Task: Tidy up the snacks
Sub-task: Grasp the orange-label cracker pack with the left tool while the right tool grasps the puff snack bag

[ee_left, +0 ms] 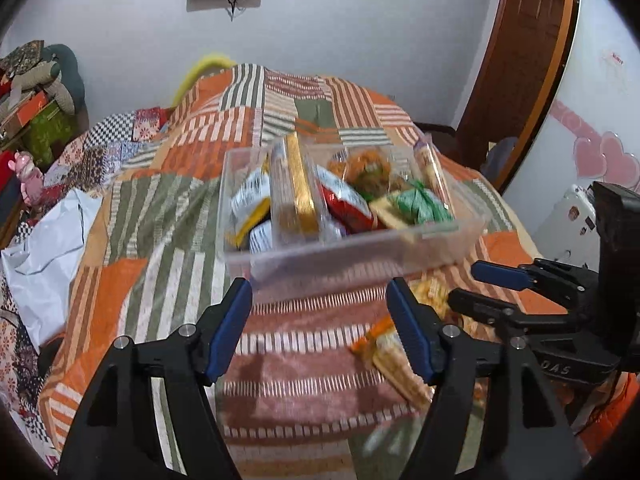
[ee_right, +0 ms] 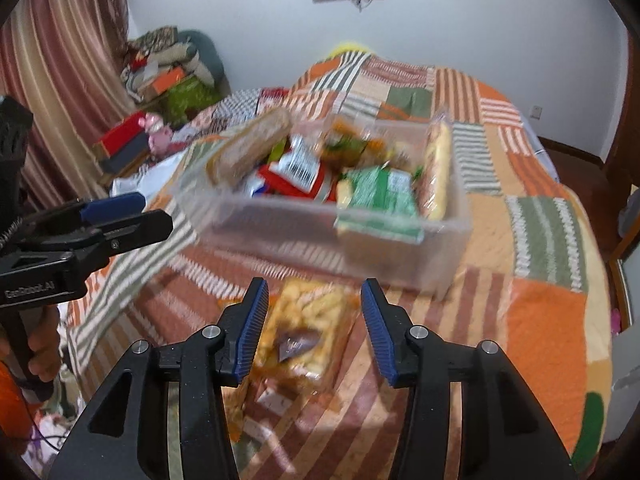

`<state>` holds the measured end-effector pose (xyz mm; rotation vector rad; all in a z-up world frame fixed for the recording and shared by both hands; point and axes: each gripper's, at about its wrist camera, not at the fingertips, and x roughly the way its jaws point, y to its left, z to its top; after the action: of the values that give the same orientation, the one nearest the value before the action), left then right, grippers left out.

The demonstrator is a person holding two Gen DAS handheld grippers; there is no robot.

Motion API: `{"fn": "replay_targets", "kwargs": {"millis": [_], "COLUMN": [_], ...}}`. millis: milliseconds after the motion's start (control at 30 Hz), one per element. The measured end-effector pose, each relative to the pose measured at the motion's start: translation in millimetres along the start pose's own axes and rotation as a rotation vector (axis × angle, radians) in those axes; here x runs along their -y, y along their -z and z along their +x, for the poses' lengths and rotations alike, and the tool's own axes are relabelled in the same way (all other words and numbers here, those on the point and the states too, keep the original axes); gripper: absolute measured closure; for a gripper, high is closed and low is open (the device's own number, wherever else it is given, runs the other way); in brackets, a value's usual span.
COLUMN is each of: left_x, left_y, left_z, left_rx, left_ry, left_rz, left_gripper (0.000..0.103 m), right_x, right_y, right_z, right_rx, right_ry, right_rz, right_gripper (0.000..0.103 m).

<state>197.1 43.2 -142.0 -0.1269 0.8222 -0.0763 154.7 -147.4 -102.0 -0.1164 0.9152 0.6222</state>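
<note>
Sitting on patchwork bedspread (ee_right: pixel 540 184): clear plastic bin (ee_right: pixel 400 256), rectangular, see-through walls, packed with snacks. Showing inside: green-wrapped pack (ee_right: pixel 378 194) leaning at near wall, red-and-white packet with barcode (ee_right: pixel 298 168), long tan roll in clear wrap (ee_right: pixel 252 146) poking up at left end, pale yellow pack (ee_right: pixel 436 172) standing against right wall, orange-green bag (ee_right: pixel 348 144) at the back. Motion blur smearing labels, no text readable.

Lying loose on bedspread just in front of bin: clear bag of pale yellow crackers (ee_right: pixel 304 328), flat, small dark patch on its front, orange at lower edge. Appearing in left wrist view too as blurred cracker bag (ee_left: pixel 394 354) beside right finger.

Hovering right gripper (ee_right: pixel 312 328) over cracker bag, jaws apart, bag showing between them, contact unclear. Hovering left gripper (ee_left: pixel 320 324) near bin's front wall, jaws apart, holding nothing. White plastic bag (ee_left: pixel 48 236) lying at bed's left side.
</note>
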Motion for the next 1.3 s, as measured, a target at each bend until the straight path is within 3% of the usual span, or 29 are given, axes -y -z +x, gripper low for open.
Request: {"fn": "replay_targets", "kwargs": {"millis": [300, 433, 533, 933, 1133, 1300], "left_x": [5, 12, 19, 61, 70, 54], "left_y": [13, 17, 22, 41, 50, 55], "left_z": [9, 15, 19, 40, 51, 54], "left_rx": [-0.053, -0.079, -0.099, -0.197, -0.22, -0.227], "left_ry": [0.02, 0.035, 0.054, 0.122, 0.093, 0.042], "left_rz": [-0.01, -0.006, -0.001, 0.025, 0.061, 0.048], "left_gripper": [0.034, 0.034, 0.034, 0.034, 0.034, 0.034], "right_x": [-7, 3, 8, 29, 33, 33], "right_y": [11, 12, 16, 39, 48, 47], "right_z": [21, 20, 16, -15, -25, -23], "right_rx": [-0.079, -0.083, -0.077, -0.039, -0.041, -0.039], "right_ry": [-0.008, -0.015, -0.021, 0.006, 0.004, 0.008], "right_rz": [-0.02, 0.004, 0.009, 0.045, 0.051, 0.063], "right_gripper": [0.053, 0.053, 0.059, 0.06, 0.06, 0.058]}}
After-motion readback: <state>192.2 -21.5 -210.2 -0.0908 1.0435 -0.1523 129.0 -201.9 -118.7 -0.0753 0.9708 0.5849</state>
